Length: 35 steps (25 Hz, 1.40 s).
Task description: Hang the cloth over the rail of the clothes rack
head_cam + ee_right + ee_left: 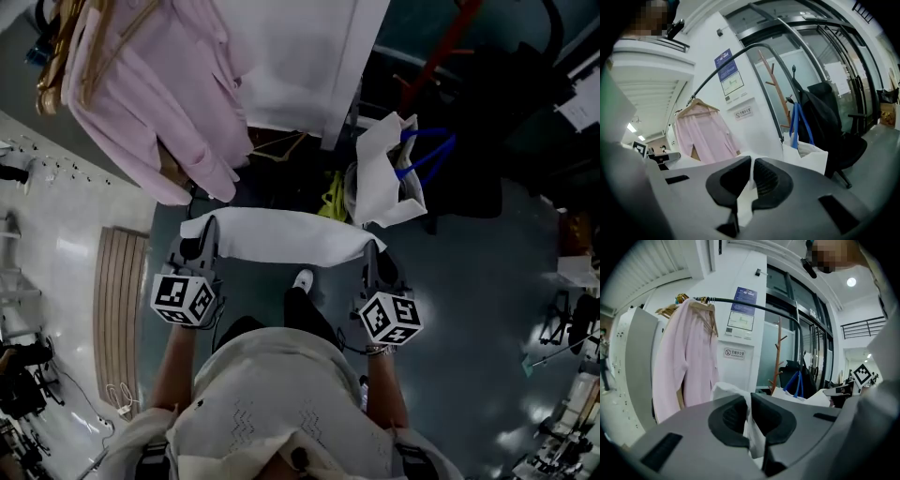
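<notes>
Here, the left gripper (749, 409) is closed on one end of the cloth (277, 236), with a fold of white fabric pinched between its jaws. The right gripper (752, 180) is clamped in the same way on the other end. The cloth is thus held stretched flat between the two, in front of the body and clear of the floor (281, 281). The rail (740, 304) is seen arching higher up in both gripper views, so a lift up and over it is judged to be needed.

Only a narrow edge of fabric appears to be caught at each end. It could be pulled free if the grippers are drawn apart too hard during the lift, and that end would then be dropped.

The pink shirt (159, 103) on its hanger (670, 310) already takes up part of the rail. The cloth could be snagged on it if it is brought over too far toward that side.

If too little fabric is carried past the rail before release, the cloth is likely to be dragged back off by the heavier side. It could then land on the bag (384, 169) below.
</notes>
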{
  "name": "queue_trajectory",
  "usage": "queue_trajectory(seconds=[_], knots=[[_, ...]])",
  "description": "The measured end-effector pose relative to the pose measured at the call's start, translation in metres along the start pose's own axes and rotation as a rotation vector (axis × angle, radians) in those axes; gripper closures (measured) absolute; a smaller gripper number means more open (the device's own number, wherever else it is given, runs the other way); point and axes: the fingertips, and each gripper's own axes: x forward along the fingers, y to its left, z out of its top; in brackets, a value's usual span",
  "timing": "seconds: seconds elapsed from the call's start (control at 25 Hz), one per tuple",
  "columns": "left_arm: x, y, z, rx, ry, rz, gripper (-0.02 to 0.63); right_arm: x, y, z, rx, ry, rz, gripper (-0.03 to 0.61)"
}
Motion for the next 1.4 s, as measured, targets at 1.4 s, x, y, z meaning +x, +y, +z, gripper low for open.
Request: queue_trajectory(seconds=[1.4], knots=[[0.101,0.063,0.344,0.221,-0.567,-0.322,0.592,0.055,0.108,0.341,-0.222,-0.518,0.106,0.557]])
